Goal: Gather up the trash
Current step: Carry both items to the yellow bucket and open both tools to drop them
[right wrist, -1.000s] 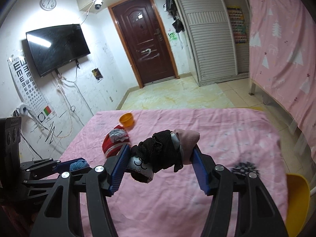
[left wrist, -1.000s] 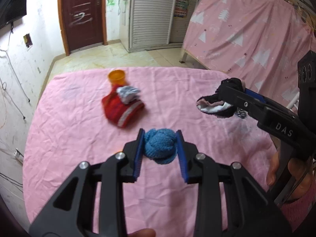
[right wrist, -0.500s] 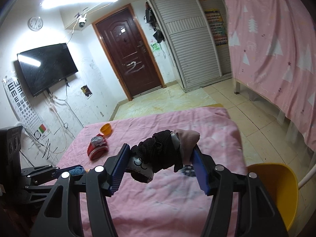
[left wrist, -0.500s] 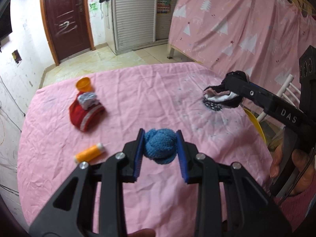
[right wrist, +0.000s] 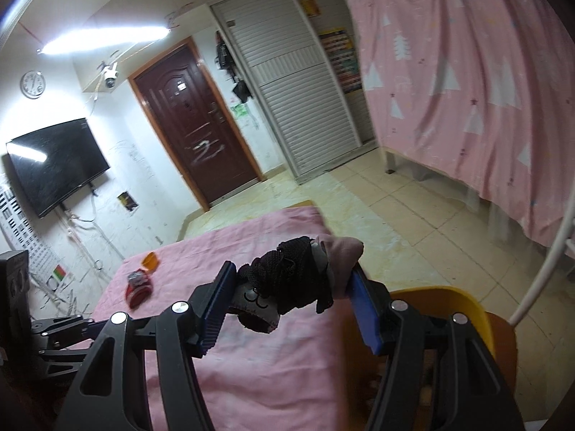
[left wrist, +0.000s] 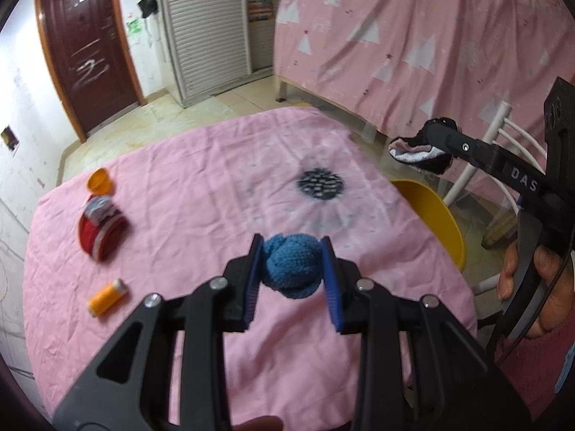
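Trash in both grips: our left gripper [left wrist: 291, 267] pinches a soft blue knit ball [left wrist: 291, 265] above the bench [left wrist: 201, 186]; our right gripper [right wrist: 294, 305] clamps a limp black cloth bundle [right wrist: 291, 283], light, squeezed mid-body, near the yellow bin [right wrist: 463, 305].

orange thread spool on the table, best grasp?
Grip the orange spool across its middle, fingers on the two long sides, coming from above. It lies on its side on the pink cloth, tilted, apart from the red bundle, so the curved sides are free; end-on would likely slip.
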The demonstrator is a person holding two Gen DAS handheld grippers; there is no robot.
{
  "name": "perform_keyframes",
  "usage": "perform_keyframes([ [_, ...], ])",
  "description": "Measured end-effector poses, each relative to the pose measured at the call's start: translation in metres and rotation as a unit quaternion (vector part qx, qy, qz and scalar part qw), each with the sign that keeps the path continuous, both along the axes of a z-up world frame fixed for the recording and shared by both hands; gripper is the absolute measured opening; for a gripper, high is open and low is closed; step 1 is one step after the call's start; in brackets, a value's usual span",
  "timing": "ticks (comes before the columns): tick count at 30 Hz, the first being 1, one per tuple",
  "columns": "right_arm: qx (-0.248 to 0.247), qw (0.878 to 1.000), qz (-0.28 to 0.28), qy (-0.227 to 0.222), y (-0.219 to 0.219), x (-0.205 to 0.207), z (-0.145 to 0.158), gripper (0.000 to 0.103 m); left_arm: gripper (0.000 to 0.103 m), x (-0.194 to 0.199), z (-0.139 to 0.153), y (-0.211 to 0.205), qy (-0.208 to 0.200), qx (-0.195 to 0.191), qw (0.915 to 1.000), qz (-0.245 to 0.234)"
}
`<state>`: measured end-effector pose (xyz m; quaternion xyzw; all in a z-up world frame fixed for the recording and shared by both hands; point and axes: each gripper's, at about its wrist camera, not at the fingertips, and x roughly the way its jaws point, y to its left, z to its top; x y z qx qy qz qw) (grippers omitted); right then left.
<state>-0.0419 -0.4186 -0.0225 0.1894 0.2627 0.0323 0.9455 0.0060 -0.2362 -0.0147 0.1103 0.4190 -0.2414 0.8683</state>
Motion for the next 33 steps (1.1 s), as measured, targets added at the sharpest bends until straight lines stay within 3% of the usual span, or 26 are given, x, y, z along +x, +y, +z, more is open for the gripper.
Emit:
perform_keyframes([
  [15,0.023,0.998,-0.056,0.004,-0.074,-0.025,-0.020,0.056,0.030,-0.013,-0.007,-0.086,0.012,0.019,0.9977,-0.064],
  [30,0.060,0.994,-0.090,-0.016,-0.113,-0.036,-0.027,0.056,0.030,-0.016,-0.025,-0.181,0.041,0.030,0.9888,-0.141],
  [31,0.062,0.994,-0.090,-0.016,-0.114,-0.036,-0.028,0.056,0.031,-0.015,-0.027,-0.187,0.046,0.031,0.9878,-0.145],
  [33,0.064,0.994,-0.091,-0.016,-0.116,-0.036,-0.028,0.056,0.049,-0.014,-0.029,-0.193,0.050,0.031,0.9875,-0.146],
])
